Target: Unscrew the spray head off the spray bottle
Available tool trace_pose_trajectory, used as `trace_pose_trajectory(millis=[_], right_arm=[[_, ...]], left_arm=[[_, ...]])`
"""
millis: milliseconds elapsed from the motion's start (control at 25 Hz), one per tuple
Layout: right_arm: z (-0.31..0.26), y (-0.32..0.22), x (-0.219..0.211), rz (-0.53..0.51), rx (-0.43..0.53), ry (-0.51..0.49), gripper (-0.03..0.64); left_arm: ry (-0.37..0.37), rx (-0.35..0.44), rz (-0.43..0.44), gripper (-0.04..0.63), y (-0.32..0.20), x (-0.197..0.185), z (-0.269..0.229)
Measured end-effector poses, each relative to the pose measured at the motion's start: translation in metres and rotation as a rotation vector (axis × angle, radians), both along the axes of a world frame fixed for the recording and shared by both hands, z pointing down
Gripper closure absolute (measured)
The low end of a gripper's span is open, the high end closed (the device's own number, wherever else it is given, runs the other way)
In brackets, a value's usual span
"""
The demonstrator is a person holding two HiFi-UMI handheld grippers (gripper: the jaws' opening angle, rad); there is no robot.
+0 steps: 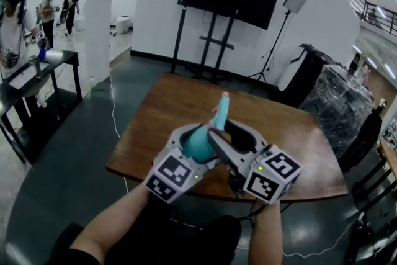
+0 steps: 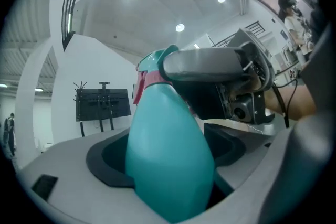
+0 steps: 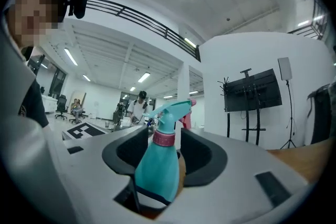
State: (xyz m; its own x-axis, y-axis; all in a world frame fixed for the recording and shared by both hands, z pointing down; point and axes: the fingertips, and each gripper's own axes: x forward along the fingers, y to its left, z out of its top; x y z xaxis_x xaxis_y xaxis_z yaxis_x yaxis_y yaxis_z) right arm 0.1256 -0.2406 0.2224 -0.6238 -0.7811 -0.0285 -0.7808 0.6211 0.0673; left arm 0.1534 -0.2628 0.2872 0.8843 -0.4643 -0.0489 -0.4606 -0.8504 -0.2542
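Low in the middle of the head view the two grippers meet over the near edge of the wooden table [image 1: 298, 133]. The teal spray bottle [image 1: 198, 144] is held up between them, seemingly clear of the tabletop. The left gripper [image 2: 168, 155] is clamped on the bottle's fat body, which fills the lower centre of its own view. The right gripper [image 3: 163, 147] stands wide. Its dark pads flank the pink collar [image 3: 164, 138] just under the spray head [image 3: 170, 110], with a sliver of gap on each side, so it grips nothing yet. To my eye the thing now is to close squarely on the collar, not on the trigger or nozzle. The left hand should stay firm so the body cannot spin along, and the turn should run about the bottle's own axis. A skewed bite would likely slip on that smooth plastic.
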Motion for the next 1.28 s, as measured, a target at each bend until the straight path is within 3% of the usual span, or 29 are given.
trace_pose_trajectory(millis=[120, 200, 400, 600, 920, 1120, 1280], right_arm=[[0.001, -0.002, -0.002, 0.004, -0.028, 0.045, 0.413], [0.002, -0.002, -0.002, 0.008, -0.034, 0.09, 0.474], [0.009, 0.003, 0.001, -0.063, -0.047, 0.087, 0.477], [0.01, 0.014, 0.002, -0.218, -0.068, 0.02, 0.479], [0.006, 0.038, -0.006, -0.557, -0.065, -0.044, 0.479], [0.007, 0.045, -0.015, -0.679, -0.085, -0.05, 0.479], [0.007, 0.036, -0.017, -0.593, -0.051, -0.053, 0.477]], left_arm=[[-0.002, -0.013, -0.027, 0.175, 0.001, 0.003, 0.005], [-0.003, -0.038, -0.013, 0.175, 0.003, 0.009, 0.011], [-0.001, -0.077, 0.098, 0.175, 0.014, 0.015, 0.016], [-0.01, -0.095, 0.249, 0.175, 0.032, 0.015, 0.016], [-0.001, -0.138, 0.452, 0.175, 0.066, 0.01, 0.011], [-0.019, -0.113, 0.446, 0.175, 0.071, 0.004, 0.009], [-0.013, -0.118, 0.306, 0.175, 0.055, -0.005, 0.012]])
